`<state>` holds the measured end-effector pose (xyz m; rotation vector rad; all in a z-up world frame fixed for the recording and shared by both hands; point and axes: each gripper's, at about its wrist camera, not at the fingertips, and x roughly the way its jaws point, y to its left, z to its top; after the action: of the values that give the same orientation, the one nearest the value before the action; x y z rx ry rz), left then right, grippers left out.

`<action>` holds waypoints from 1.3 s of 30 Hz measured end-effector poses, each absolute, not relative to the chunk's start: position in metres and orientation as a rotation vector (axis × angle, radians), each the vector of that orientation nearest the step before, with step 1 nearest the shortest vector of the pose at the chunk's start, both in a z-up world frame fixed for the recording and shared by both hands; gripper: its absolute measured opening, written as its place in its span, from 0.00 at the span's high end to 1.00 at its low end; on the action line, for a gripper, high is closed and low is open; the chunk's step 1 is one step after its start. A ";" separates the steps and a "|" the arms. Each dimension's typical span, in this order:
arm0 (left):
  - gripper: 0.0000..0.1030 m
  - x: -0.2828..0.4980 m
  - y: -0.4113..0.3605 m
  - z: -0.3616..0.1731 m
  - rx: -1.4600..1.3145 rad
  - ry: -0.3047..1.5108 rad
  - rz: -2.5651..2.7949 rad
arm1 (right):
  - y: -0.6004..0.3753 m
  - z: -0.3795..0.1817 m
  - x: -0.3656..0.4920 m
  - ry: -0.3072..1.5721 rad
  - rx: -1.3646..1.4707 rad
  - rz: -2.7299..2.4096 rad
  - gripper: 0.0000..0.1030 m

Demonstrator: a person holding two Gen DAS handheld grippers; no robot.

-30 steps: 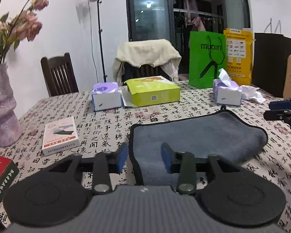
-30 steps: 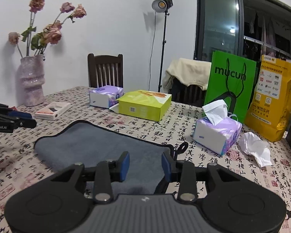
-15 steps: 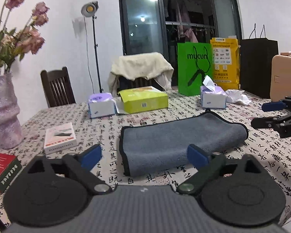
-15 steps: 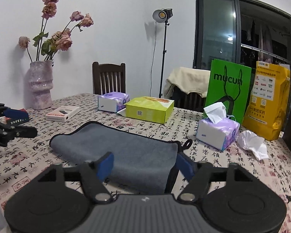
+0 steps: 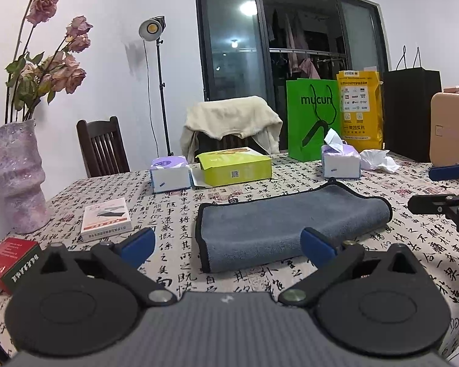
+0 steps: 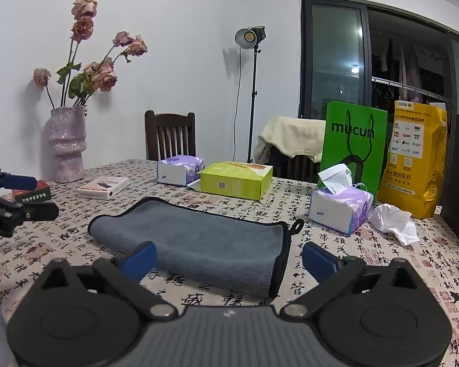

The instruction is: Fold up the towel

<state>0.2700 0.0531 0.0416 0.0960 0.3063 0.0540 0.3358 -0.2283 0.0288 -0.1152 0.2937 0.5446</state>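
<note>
A grey towel [image 5: 287,223] with black edging lies folded on the patterned tablecloth; it also shows in the right wrist view [image 6: 195,241]. My left gripper [image 5: 228,249] is open wide and empty, held above and short of the towel's near left end. My right gripper [image 6: 228,258] is open wide and empty, short of the towel's near right end. Each gripper shows at the edge of the other's view, the right one [image 5: 443,189] and the left one [image 6: 15,198], both open.
Behind the towel stand a yellow-green box [image 5: 237,166], two tissue boxes [image 5: 169,174] [image 5: 339,160], a green bag [image 5: 313,119] and a yellow bag [image 5: 359,110]. A white box [image 5: 105,218], a red box [image 5: 10,260] and a pink vase [image 5: 15,177] are at left.
Both grippers have let go of the towel, opened wide and drawn back and up. The towel now lies folded on the table.
</note>
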 end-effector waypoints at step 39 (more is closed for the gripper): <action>0.00 0.179 0.032 0.037 0.097 0.235 0.074 | -0.244 0.021 0.235 0.259 -0.113 0.522 0.00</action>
<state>0.1794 0.0324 0.0374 0.0969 0.2349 0.0737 0.2347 -0.2444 0.0206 -0.1127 0.2585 0.5221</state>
